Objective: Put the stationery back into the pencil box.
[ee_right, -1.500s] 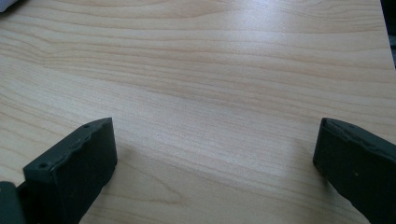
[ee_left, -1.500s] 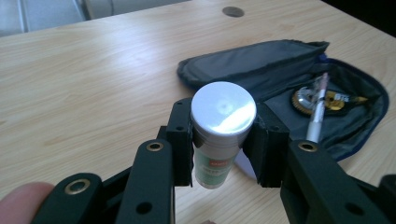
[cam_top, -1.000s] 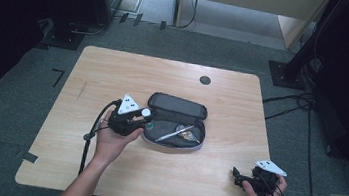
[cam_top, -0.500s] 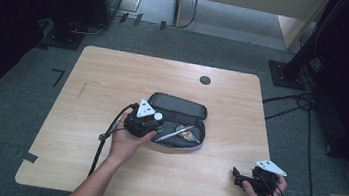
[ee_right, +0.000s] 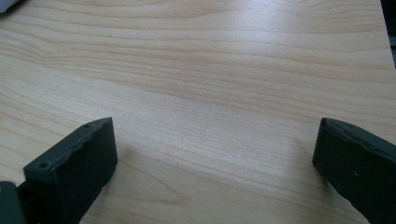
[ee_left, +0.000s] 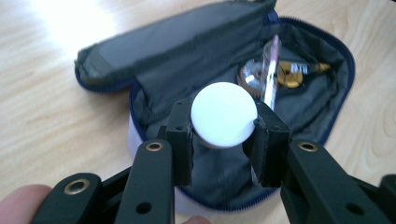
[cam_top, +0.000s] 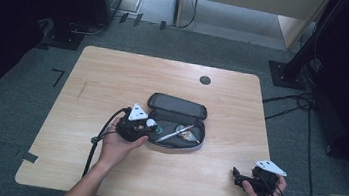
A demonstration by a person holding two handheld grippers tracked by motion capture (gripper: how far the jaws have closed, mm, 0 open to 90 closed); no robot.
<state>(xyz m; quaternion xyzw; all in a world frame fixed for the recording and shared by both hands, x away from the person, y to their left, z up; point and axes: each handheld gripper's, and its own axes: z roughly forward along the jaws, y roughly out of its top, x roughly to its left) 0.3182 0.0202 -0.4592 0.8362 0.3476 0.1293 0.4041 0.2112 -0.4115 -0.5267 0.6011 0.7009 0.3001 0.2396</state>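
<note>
An open dark pencil case (cam_top: 176, 120) with a blue zip lies in the middle of the wooden table (cam_top: 115, 75). My left gripper (cam_top: 146, 127) hovers at the case's left end, shut on a round white object (ee_left: 224, 115) that sits between the two pads above the case's grey lining (ee_left: 299, 107). Inside the case lie a clear pen (ee_left: 271, 70) and a gold gear-like piece (ee_left: 292, 74). My right gripper (cam_top: 239, 179) rests near the front right corner of the table, jaws wide apart over bare wood (ee_right: 210, 93).
A dark round grommet (cam_top: 205, 80) sits in the table near its far edge. The case's lid (cam_top: 176, 105) is folded back toward the far side. Dark stands and cables (cam_top: 288, 99) surround the table on the grey floor.
My left gripper has carried the white object rightward from the table's left-centre to the left end of the open case. The right gripper has stayed in place.
</note>
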